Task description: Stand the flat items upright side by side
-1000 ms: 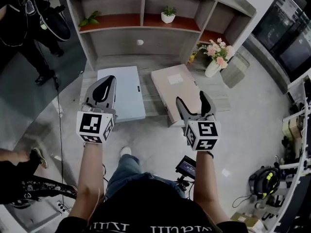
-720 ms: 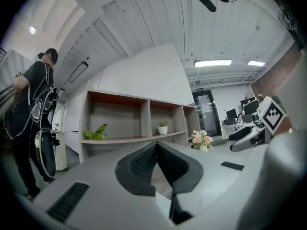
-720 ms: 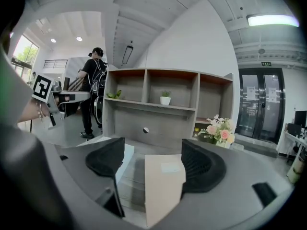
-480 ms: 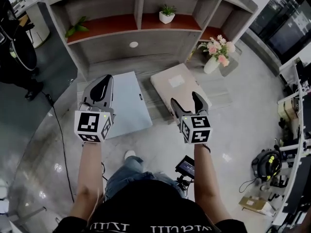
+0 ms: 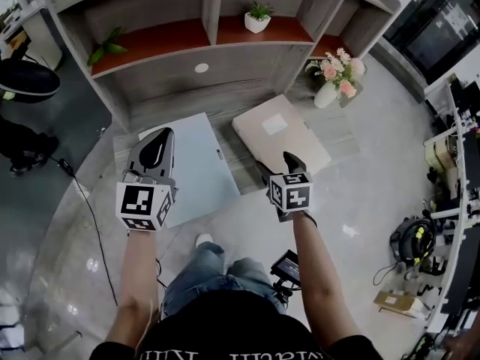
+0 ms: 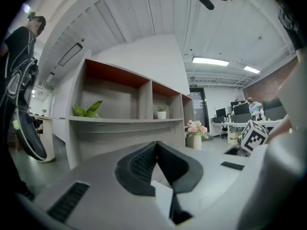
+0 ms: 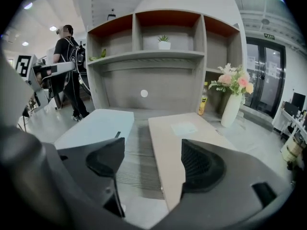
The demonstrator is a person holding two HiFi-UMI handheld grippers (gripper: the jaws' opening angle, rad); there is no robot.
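1. Layout: two flat items lie face-down flat, side by side on a low grey table [image 5: 234, 172] in front of a grey shelf unit [image 5: 202, 88]. Neither stands upright.
2. Left item: pale blue slab [image 5: 196, 163], small dark tab on its right edge.
3. Right item: beige slab [image 5: 289, 137], with a bare strip of table between it and the blue one. White label [image 5: 274, 124] on top; its print is too small to read.
4. Left gripper [image 5: 165, 132]: fingers [image 6: 139, 162] clenched together, nothing between them. In the head view it sits over the blue slab's left part; its own view looks level at the shelves.
5. Right gripper [image 5: 286, 162]: fingers [image 7: 204, 164] released, wide apart, gripping nothing. The beige slab's near left edge and the table strip show through the gap.
6. Only markings: black-and-white square codes on the gripper cubes [image 5: 142, 205].
7. Background: a vase of pink flowers [image 5: 330, 81] right of the beige slab, a yellow bottle [image 7: 204, 104] beside it, and a potted plant [image 5: 256, 17] on the shelf.
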